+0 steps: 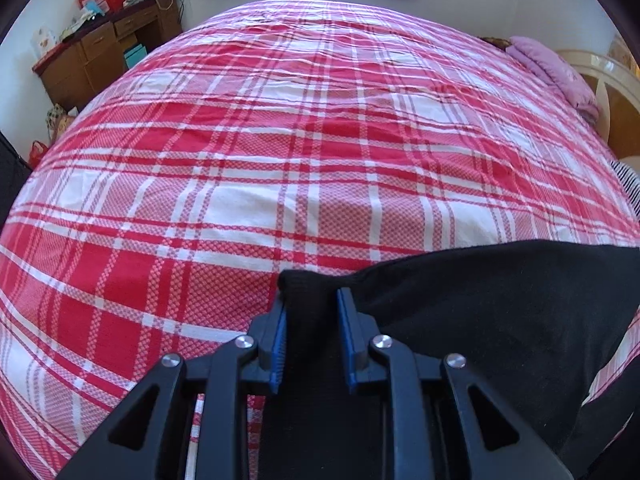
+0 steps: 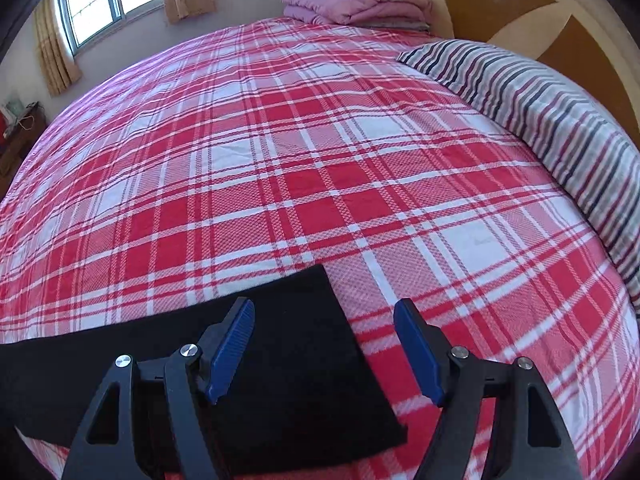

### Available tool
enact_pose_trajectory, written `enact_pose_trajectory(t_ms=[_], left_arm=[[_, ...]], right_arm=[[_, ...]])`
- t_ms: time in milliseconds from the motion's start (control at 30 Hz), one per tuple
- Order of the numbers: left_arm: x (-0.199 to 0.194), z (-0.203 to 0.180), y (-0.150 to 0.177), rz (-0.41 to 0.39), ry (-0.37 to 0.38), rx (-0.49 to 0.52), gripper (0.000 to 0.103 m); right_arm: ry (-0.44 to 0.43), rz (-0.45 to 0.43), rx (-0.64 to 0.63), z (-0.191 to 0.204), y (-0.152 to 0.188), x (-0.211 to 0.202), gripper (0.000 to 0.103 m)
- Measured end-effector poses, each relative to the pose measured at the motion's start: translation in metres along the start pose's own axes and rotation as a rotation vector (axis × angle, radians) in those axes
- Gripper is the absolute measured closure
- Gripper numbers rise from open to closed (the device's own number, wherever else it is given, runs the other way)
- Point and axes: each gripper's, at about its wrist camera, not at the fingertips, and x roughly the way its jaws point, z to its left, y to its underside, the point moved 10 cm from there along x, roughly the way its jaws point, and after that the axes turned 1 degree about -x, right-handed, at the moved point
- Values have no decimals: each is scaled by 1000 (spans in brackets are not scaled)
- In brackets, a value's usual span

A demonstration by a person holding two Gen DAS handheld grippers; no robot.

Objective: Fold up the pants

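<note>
Left jaws: your left gripper (image 1: 311, 308) pinches a bunched corner of the black pants (image 1: 500, 320) between its blue pads, low in the middle of the left wrist view.
Right jaws: your right gripper (image 2: 324, 320) stands spread wide with nothing between the pads; its left pad hangs over the cloth, its right pad over bare sheet.
Pants, left view: the black cloth runs from the pinch out to the lower right edge of the frame.
Pants, right view: the pants (image 2: 304, 360) lie flat along the bottom left, one squared end reaching the lower middle.
Bedsheet: you work over a red and white plaid sheet (image 1: 280, 152) that fills both views.
Far things: a striped pillow (image 2: 540, 112) lies at the right, a folded pink quilt (image 2: 356, 0) at top centre, a wooden headboard (image 2: 520, 4) behind them.
Room: a brown desk (image 1: 104, 56) stands at the upper left of the left view.
</note>
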Motion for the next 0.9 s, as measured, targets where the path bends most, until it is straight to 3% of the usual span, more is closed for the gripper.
enact_pose_trajectory(t_ms=[167,233,300,333,400,467,667,900], left_arm=[[2,2,1,43,55,-76,77],[4,1,-1,44,50,-66,77],[3,-4,-3,26,36,-18,79],[2,-7,-3,22,36,9,89],[-3,-12,-6,-3,23,46,91],[-9,-12,-9,-31,19,53,91],[-33,-5,-17,-100,100,-12,91],[-69,-9,-22,-199,178,-30,91]], right_arm=[[-25,50,-26,6,4,24,32],[-15,36,-59,10,1,24,48],[-38,30,-69,16,-1,21,82],[-31,26,-82,17,-2,19,86],[-26,12,-107,22,-2,12,95],[-22,-32,-118,25,-5,-2,96],[-56,-175,-77,19,-12,-55,96],[-73,-285,-68,17,-4,-104,97]])
